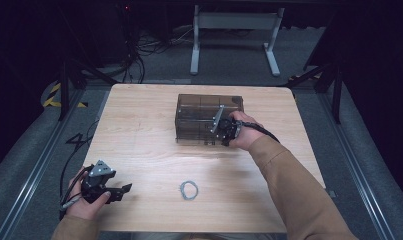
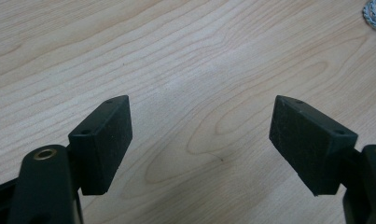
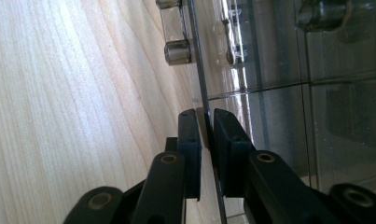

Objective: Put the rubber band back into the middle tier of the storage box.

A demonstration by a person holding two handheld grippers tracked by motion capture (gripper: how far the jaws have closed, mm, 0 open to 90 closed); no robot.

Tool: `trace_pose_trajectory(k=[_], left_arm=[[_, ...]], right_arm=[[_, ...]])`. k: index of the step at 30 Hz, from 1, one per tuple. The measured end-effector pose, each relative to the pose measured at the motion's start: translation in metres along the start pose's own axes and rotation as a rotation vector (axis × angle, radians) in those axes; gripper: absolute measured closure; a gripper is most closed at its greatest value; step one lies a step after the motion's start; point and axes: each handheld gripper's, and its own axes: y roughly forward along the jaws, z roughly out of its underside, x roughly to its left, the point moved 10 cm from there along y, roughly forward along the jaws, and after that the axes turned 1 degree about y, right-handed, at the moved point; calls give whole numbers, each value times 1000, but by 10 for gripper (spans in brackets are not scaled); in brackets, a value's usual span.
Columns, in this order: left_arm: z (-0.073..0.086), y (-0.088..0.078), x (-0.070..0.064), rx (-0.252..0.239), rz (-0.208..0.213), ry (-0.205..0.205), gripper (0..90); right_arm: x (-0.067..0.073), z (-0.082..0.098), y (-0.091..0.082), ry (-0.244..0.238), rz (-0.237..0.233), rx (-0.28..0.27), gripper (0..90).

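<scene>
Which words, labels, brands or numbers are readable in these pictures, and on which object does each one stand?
None can be read.
The smoky transparent plastic box, the light wooden table, the small grey ring of cord and both black claws bear no visible writing.

The table (image 1: 139, 130) is pale wood with a clear grain, smooth and matt; the box (image 1: 201, 107) is smoky see-through plastic, glossy and reflective, with shiny metal hinges (image 3: 176, 46) on its thin panel; the gripper pads (image 2: 106, 140) are black and matt with a fine rough texture; the ring (image 1: 189, 190) looks like dull grey braided cord.
</scene>
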Motion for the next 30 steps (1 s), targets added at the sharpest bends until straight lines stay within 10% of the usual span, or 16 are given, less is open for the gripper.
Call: trace_pose_trajectory(k=[30], left_arm=[[-6, 6, -3, 3, 18, 13, 221]], right_arm=[[21, 1, -2, -42, -76, 16, 874]])
